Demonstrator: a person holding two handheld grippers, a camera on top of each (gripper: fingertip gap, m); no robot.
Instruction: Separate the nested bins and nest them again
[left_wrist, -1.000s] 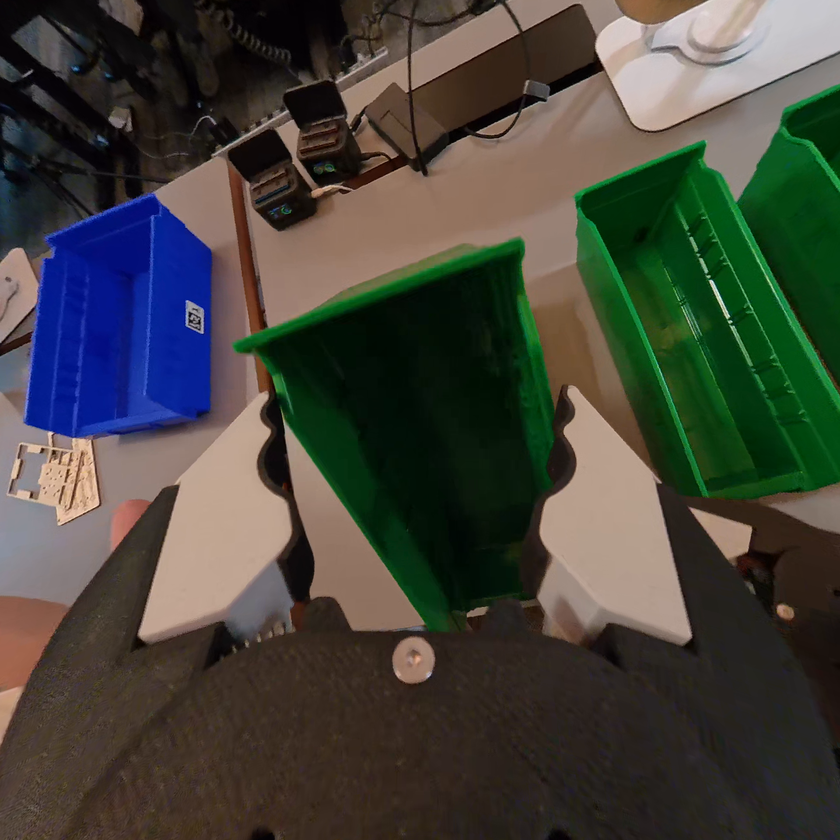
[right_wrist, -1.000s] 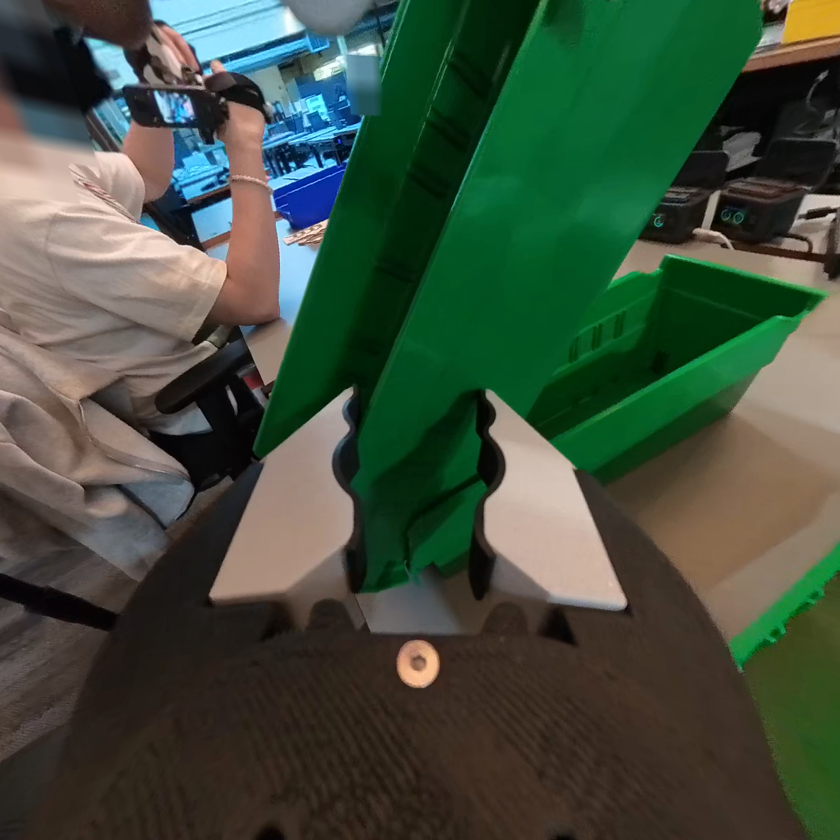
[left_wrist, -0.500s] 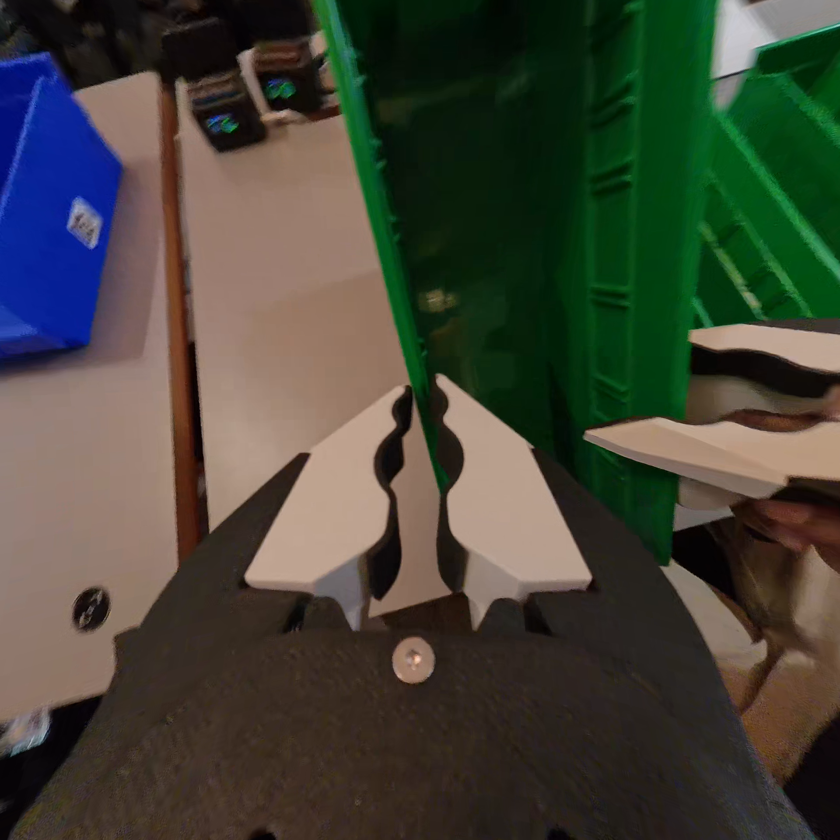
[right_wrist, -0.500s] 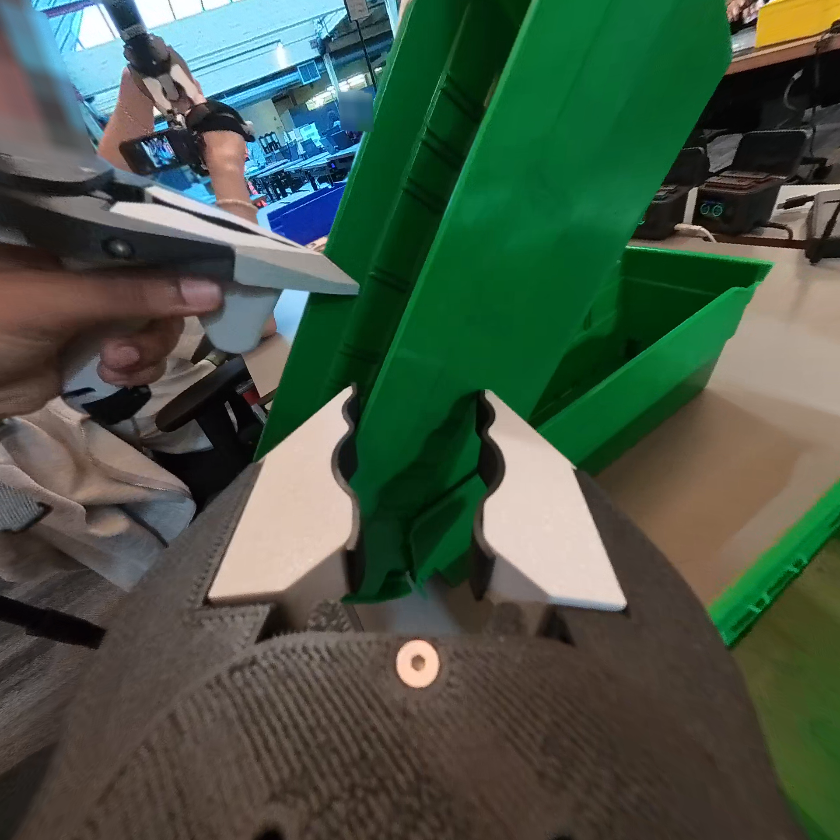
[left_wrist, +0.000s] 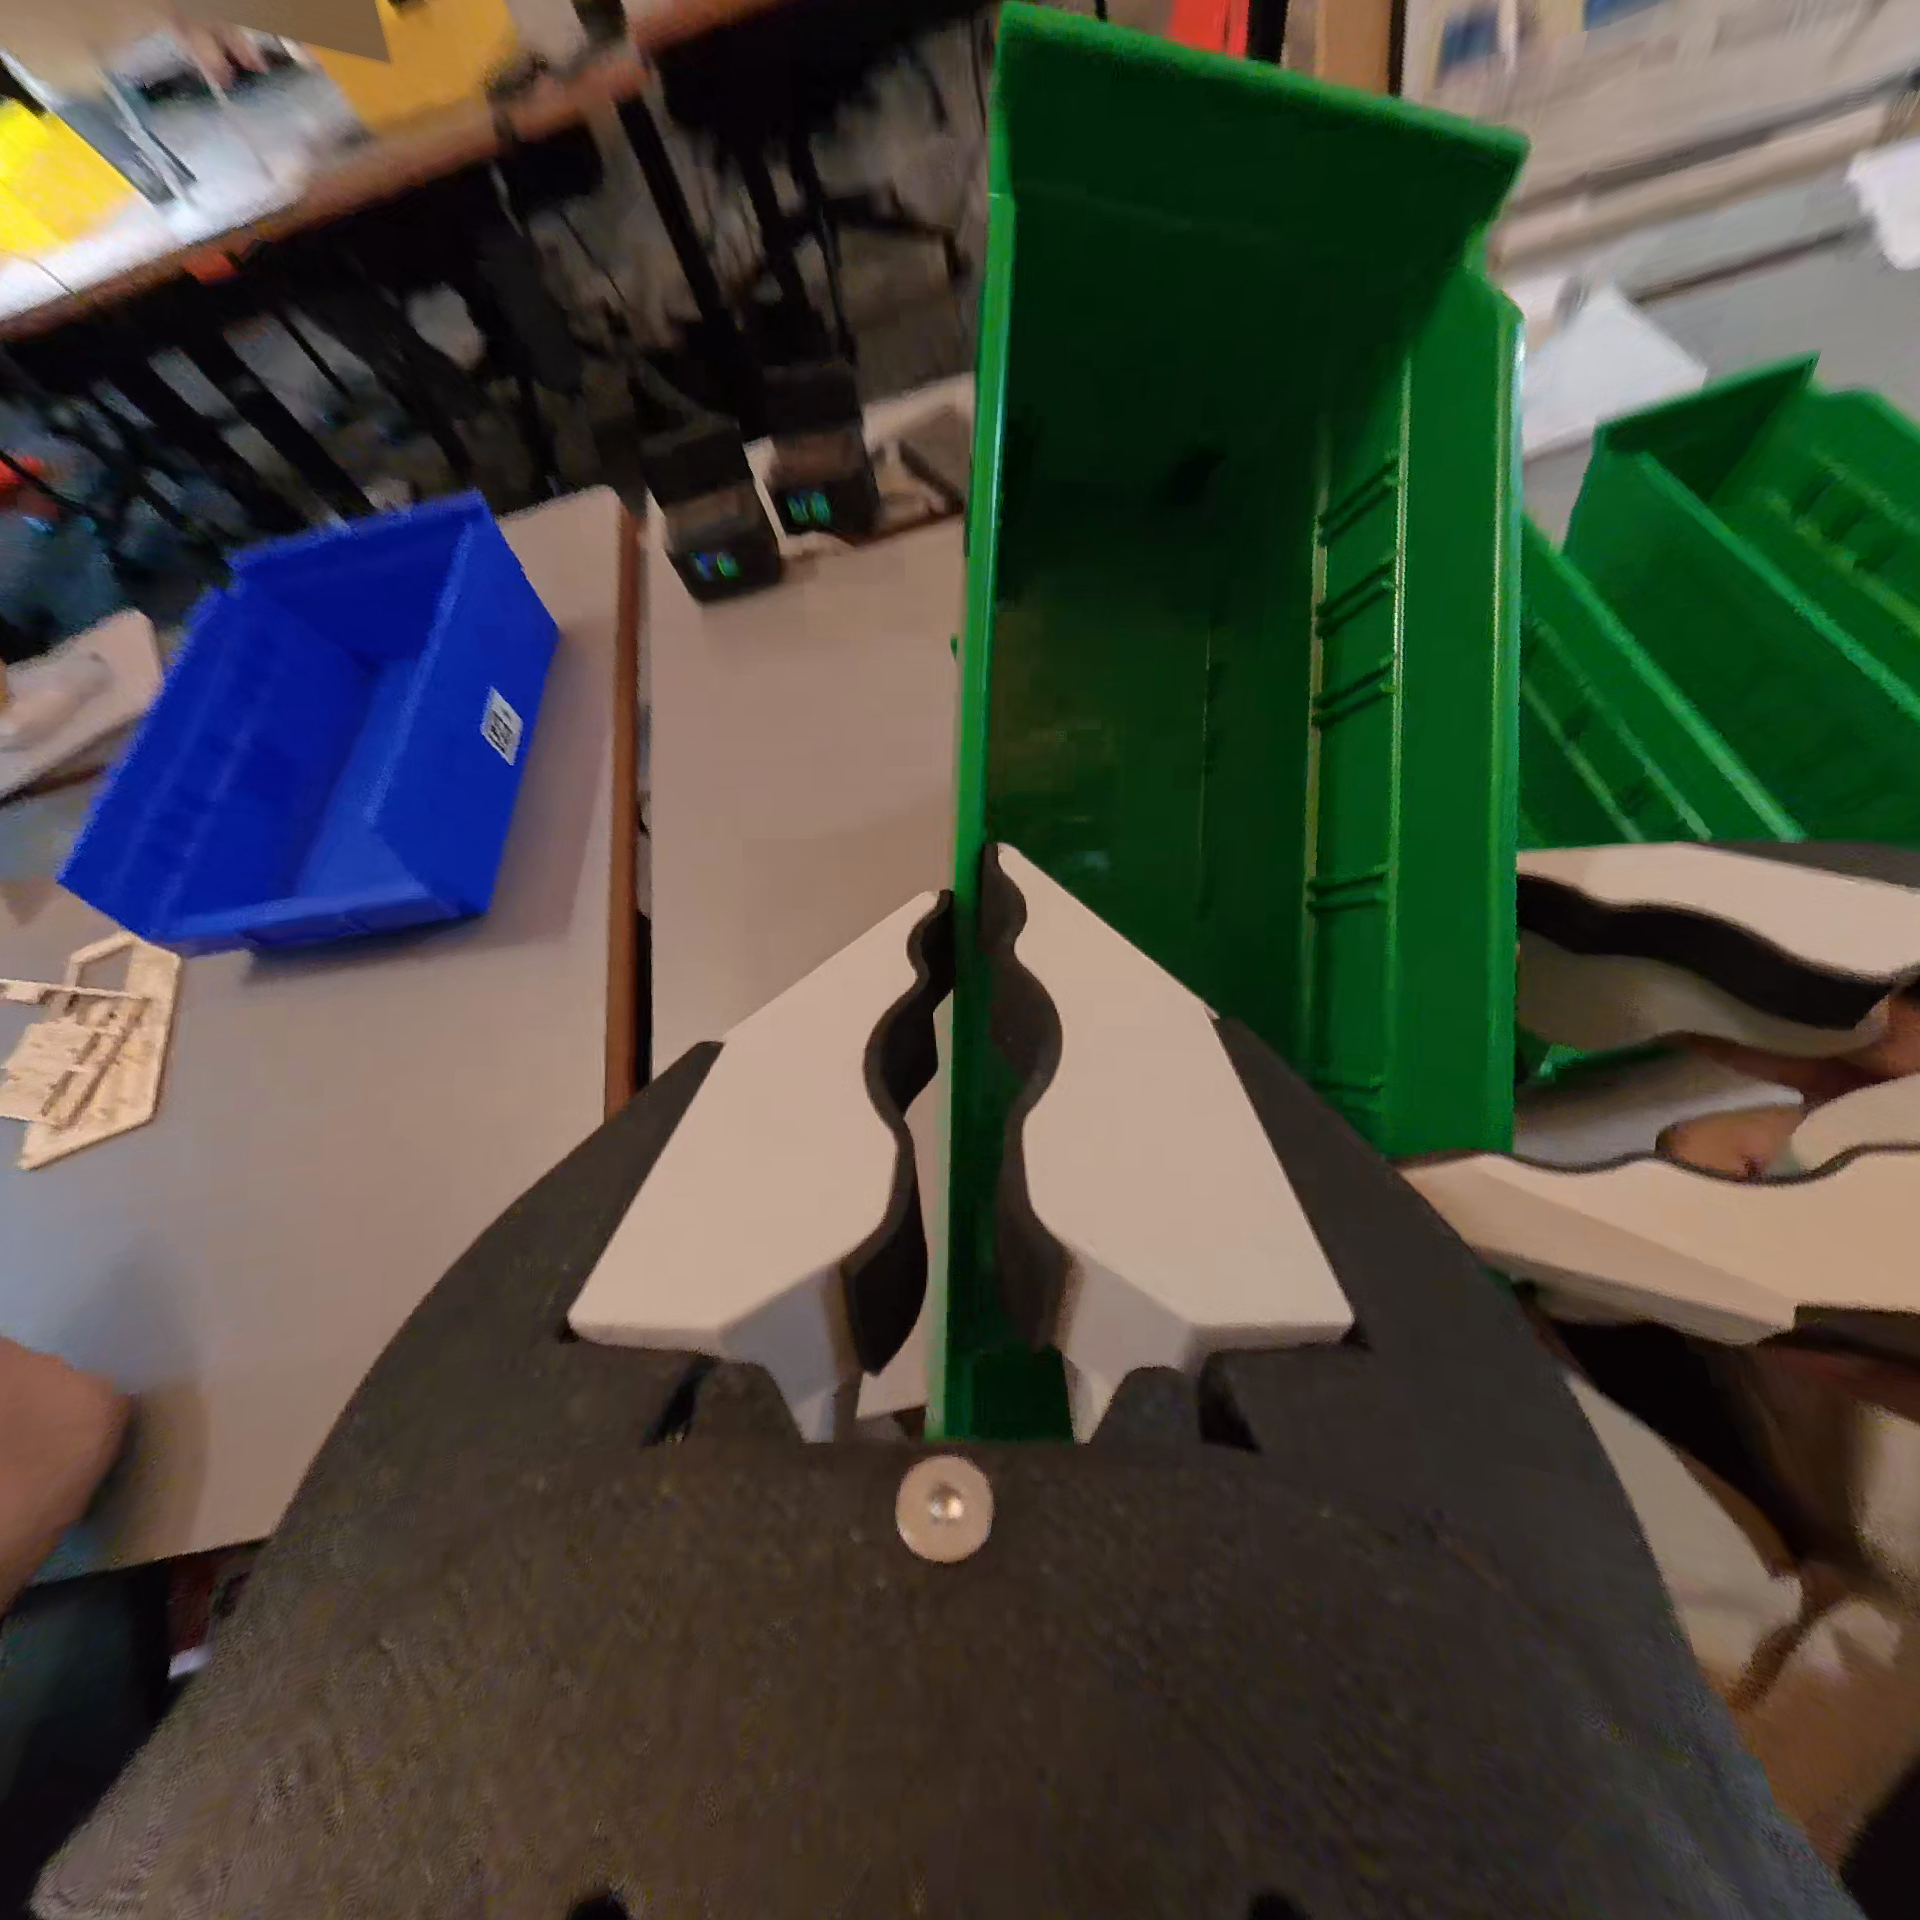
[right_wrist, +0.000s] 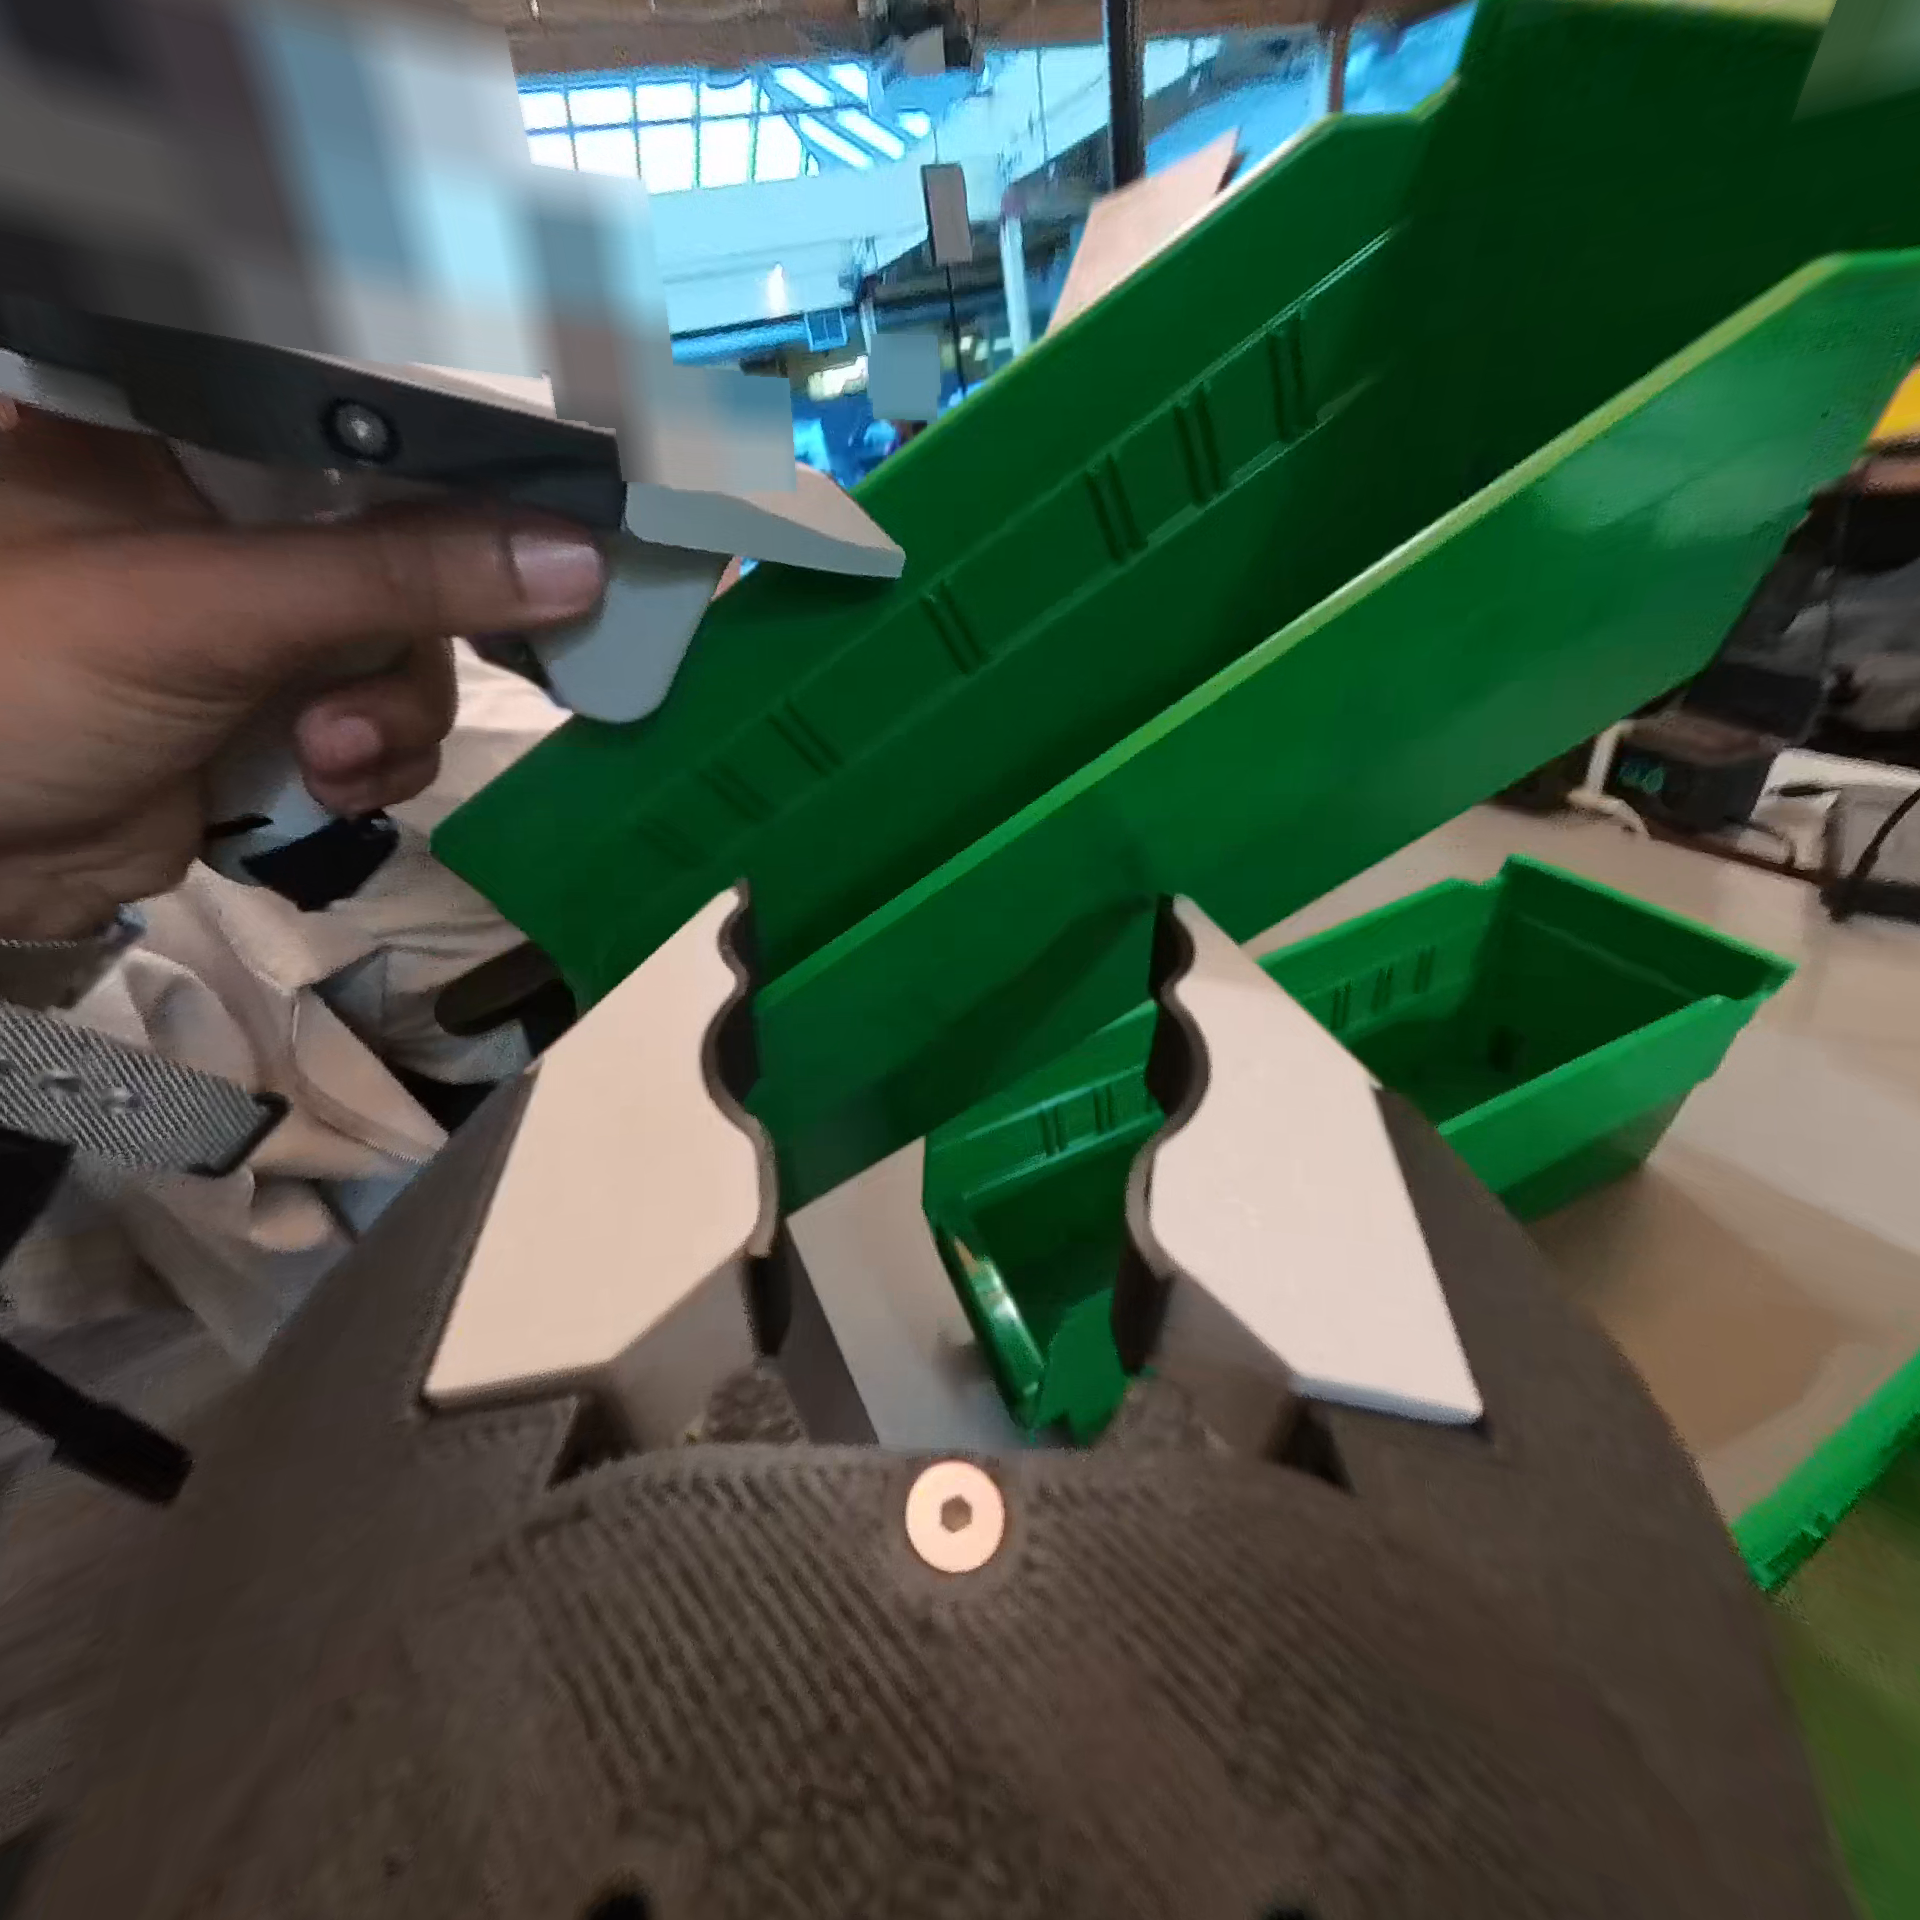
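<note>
Pinching one thin side wall of the long green plastic bin (left_wrist: 1195, 644) raised above the grey worktop (left_wrist: 790, 748), the left gripper (left_wrist: 971, 914) risks twisting slippage, since the right gripper (right_wrist: 951, 925) fingers stand apart.

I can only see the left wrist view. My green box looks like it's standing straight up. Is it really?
Observer: No. The right wrist view shows the green bin slanting, with its high end to the upper right.
Operator: Is the other gripper squeezing it?
Observer: The right gripper has its fingers wide apart, with the bin's low corner between the tips. I cannot tell whether it squeezes.
Operator: What's underneath?
Observer: A second green bin sits open on the table, seen below the lifted one.
</note>
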